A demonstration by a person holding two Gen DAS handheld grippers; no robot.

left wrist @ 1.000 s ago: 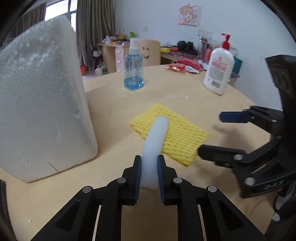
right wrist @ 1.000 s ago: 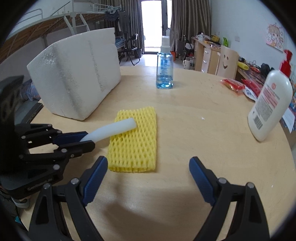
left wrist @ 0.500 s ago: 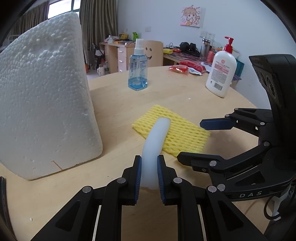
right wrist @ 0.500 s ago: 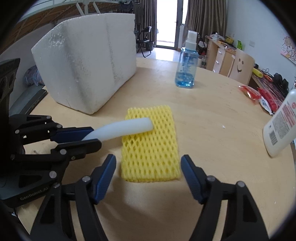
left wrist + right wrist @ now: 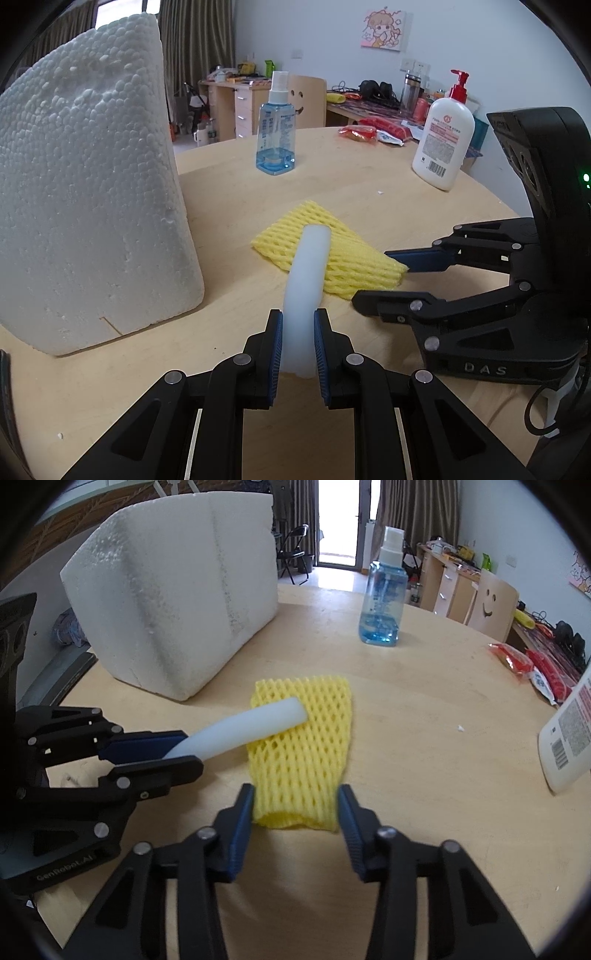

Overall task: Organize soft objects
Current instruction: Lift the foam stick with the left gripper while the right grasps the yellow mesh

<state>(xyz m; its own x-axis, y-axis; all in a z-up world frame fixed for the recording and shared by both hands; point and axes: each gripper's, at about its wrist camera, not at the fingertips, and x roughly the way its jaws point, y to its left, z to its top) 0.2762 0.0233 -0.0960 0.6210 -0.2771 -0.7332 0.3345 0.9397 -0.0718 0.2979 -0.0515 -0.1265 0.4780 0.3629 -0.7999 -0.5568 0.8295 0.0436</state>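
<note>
My left gripper [image 5: 297, 334] is shut on a white foam tube [image 5: 308, 269], held just above the round wooden table; the tube's far end hangs over a yellow foam net sleeve [image 5: 343, 254]. In the right wrist view the tube [image 5: 243, 729] crosses the sleeve's [image 5: 306, 746] far left corner. My right gripper [image 5: 295, 808] is open, its blue pads on either side of the sleeve's near end, not pressing it. The right gripper [image 5: 391, 275] also shows in the left wrist view at the sleeve's right end.
A large white styrofoam block [image 5: 177, 587] stands on the left of the table [image 5: 424, 775]. A blue spray bottle [image 5: 382, 602] stands behind the sleeve, a white pump lotion bottle [image 5: 443, 144] to the right. Red snack packets [image 5: 517, 661] lie at the far edge.
My right gripper has moved forward and left to straddle the sleeve's near end, its jaws narrowing. The left gripper still holds the tube over the sleeve.
</note>
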